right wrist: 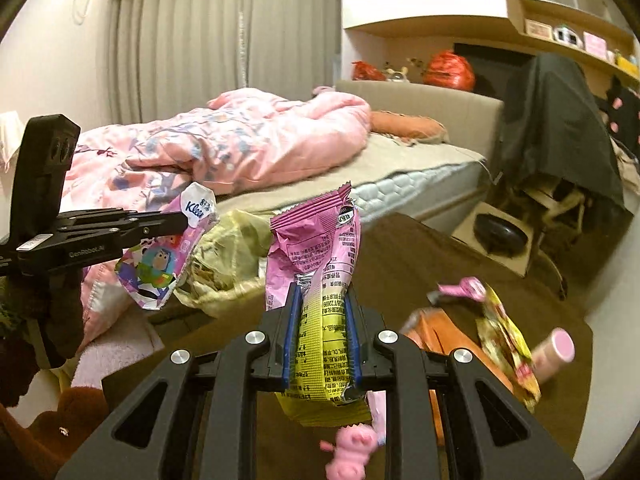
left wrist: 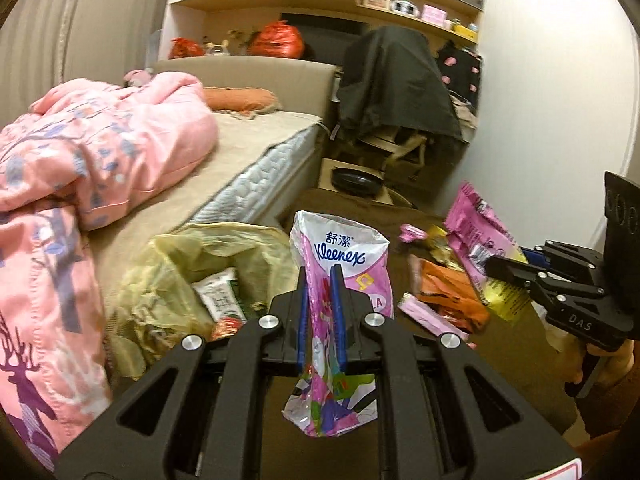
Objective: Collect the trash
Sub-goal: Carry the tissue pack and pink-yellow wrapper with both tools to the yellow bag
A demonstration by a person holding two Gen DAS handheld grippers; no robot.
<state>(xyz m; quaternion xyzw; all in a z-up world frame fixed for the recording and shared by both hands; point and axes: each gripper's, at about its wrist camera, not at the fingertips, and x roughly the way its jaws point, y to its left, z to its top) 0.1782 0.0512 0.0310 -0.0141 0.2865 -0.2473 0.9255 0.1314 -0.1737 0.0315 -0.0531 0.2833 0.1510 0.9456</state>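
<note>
My left gripper (left wrist: 320, 280) is shut on an empty Kleenex tissue wrapper (left wrist: 340, 248), held up above the brown table; the same gripper (right wrist: 182, 220) shows at the left of the right wrist view with the Kleenex wrapper (right wrist: 160, 264) hanging from it. My right gripper (right wrist: 322, 296) is shut on a pink and yellow snack wrapper (right wrist: 316, 248), lifted off the table; in the left wrist view that right gripper (left wrist: 490, 266) holds the snack wrapper (left wrist: 476, 224) at the right. A crumpled yellow-green plastic bag (left wrist: 176, 264) with wrappers inside sits by the bed; the bag (right wrist: 228, 256) lies just beyond both grippers.
On the brown table (right wrist: 420, 256) lie an orange wrapper (left wrist: 448, 292), a pink stick (left wrist: 428, 316), a yellow packet (right wrist: 504, 336), a pink-capped tube (right wrist: 554, 354) and a pink pig figure (right wrist: 352, 448). A bed with a pink quilt (left wrist: 92, 148) is left; a draped chair (left wrist: 396, 80) stands behind.
</note>
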